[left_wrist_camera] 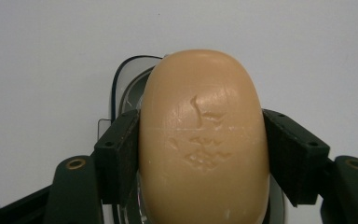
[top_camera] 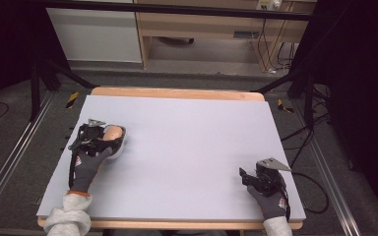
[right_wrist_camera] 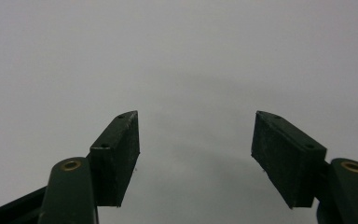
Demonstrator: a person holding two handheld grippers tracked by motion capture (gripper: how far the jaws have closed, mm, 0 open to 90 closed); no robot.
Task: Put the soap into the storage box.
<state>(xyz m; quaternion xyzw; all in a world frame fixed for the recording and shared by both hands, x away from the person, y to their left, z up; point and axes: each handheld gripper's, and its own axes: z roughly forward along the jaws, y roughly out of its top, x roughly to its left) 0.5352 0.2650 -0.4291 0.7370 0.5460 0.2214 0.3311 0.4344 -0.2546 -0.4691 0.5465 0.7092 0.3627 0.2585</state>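
Left side of the pale grey table top [top_camera: 187,147]: the left gripper [left_wrist_camera: 200,140], held in a grey-and-black gloved left hand [top_camera: 86,164], sits near the left edge, about midway between near and far. Its jaws are pressed against the two long sides of a tan, oval, smooth bar of soap [left_wrist_camera: 203,144], pinching it. The soap face toward the camera bears a shallow stamped mark. In the left gripper view the bar lies over a clear, glossy, oval dish with a dark rim [left_wrist_camera: 126,81], whose far-left edge shows beyond the soap; whether the bar rests in the dish or is lifted just clear of it cannot be told. In the high view soap and dish appear at the gripper's far-right tip.

Centre: bare grey surface.

Right side: the right gripper [right_wrist_camera: 196,140], held in a gloved right hand [top_camera: 270,199], is near the near right corner, well apart from the soap. Its jaws stand spread wide over the bare table
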